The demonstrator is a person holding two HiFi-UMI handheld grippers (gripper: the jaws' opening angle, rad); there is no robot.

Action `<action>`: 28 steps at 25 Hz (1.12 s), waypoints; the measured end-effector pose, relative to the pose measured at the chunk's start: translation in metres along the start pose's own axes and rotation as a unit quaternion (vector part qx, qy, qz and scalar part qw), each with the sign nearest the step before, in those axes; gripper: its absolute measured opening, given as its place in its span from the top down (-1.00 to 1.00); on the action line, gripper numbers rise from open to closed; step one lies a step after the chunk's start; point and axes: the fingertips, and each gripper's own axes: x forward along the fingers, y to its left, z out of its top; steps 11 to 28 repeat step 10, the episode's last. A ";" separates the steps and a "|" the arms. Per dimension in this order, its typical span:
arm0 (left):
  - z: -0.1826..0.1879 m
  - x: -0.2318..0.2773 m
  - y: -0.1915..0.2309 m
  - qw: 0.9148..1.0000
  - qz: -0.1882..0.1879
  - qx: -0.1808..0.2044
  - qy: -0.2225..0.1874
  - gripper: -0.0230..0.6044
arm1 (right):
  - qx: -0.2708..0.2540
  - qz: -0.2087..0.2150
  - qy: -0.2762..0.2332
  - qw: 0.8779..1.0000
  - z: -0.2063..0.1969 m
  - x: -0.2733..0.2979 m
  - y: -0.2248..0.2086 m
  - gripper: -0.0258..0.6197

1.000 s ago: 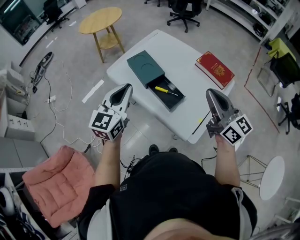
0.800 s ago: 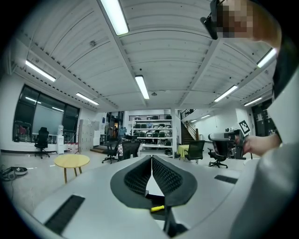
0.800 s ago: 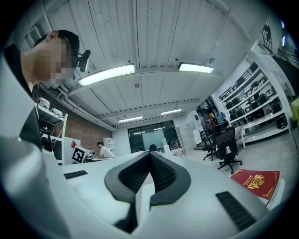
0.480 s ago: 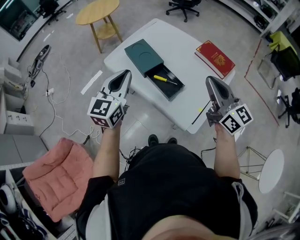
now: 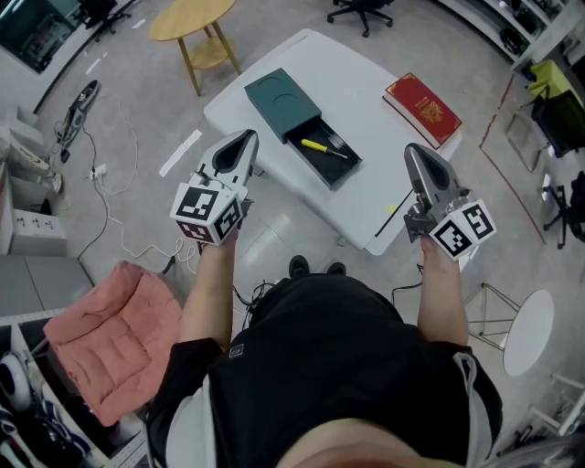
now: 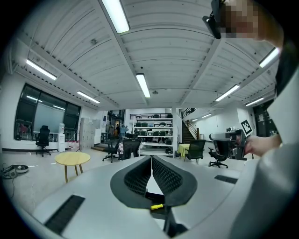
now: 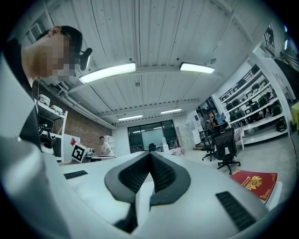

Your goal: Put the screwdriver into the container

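Head view: the left tongs [image 5: 245, 140] and the right tongs [image 5: 415, 152] are held up at the near side of the white desk [image 5: 370, 196], one at each side of the person. Each pair is closed to a point with nothing in it. On the desk lies a dark green container [image 5: 279, 101] with its tray pulled open. The screwdriver [image 5: 317, 146], yellow-handled, lies inside that open tray. A red book [image 5: 422, 110] lies at the desk's right corner, well apart from the container. On the floor stand a round table [image 5: 187, 18] and a pink cushion [image 5: 101, 343].

Left gripper view: the tongs meet tip to tip and grip nothing. Below the tips, a bit of the yellow handle shows. The round table stands at the left.

Right gripper view: the tongs are pressed together, empty. The book lies low at the right.
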 end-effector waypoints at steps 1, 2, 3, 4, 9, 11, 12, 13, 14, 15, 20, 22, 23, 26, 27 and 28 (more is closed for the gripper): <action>0.000 -0.001 0.000 1.000 0.001 0.000 0.000 0.86 | 0.000 0.001 0.000 1.000 0.000 0.000 0.000 0.83; 0.000 -0.002 0.001 1.000 0.001 -0.001 0.000 0.86 | 0.000 0.001 0.001 1.000 -0.001 0.000 0.001 0.83; 0.000 -0.002 0.001 1.000 0.002 -0.001 0.000 0.86 | 0.001 0.002 0.002 1.000 -0.001 0.000 0.001 0.83; 0.000 -0.003 0.002 1.000 0.003 -0.002 -0.001 0.86 | 0.001 0.002 0.003 1.000 -0.002 0.000 0.002 0.83; -0.002 -0.004 0.004 1.000 0.003 -0.004 -0.001 0.86 | 0.001 0.005 0.004 1.000 -0.003 0.003 0.003 0.83; -0.002 -0.005 0.004 1.000 0.003 -0.004 0.000 0.86 | 0.001 0.005 0.005 1.000 -0.004 0.004 0.003 0.83; -0.002 -0.005 0.004 1.000 0.003 -0.004 0.000 0.86 | 0.001 0.005 0.005 1.000 -0.004 0.004 0.003 0.83; -0.002 -0.005 0.004 1.000 0.003 -0.004 0.000 0.86 | 0.001 0.005 0.005 1.000 -0.004 0.004 0.003 0.83; -0.002 -0.005 0.004 1.000 0.003 -0.004 0.000 0.86 | 0.001 0.005 0.005 1.000 -0.004 0.004 0.003 0.83; -0.002 -0.005 0.004 1.000 0.003 -0.004 0.000 0.86 | 0.001 0.005 0.005 1.000 -0.004 0.004 0.003 0.83; -0.002 -0.005 0.004 1.000 0.003 -0.004 0.000 0.86 | 0.001 0.005 0.005 1.000 -0.004 0.004 0.003 0.83; -0.002 -0.005 0.004 1.000 0.003 -0.004 0.000 0.86 | 0.001 0.005 0.005 1.000 -0.004 0.004 0.003 0.83; -0.002 -0.005 0.004 1.000 0.003 -0.004 0.000 0.86 | 0.001 0.005 0.005 1.000 -0.004 0.004 0.003 0.83; -0.002 -0.005 0.004 1.000 0.003 -0.004 0.000 0.86 | 0.001 0.005 0.005 1.000 -0.004 0.004 0.003 0.83; -0.002 -0.005 0.004 1.000 0.003 -0.004 0.000 0.86 | 0.001 0.005 0.005 1.000 -0.004 0.004 0.003 0.83; -0.002 -0.005 0.004 1.000 0.003 -0.004 0.000 0.86 | 0.001 0.005 0.005 1.000 -0.004 0.004 0.003 0.83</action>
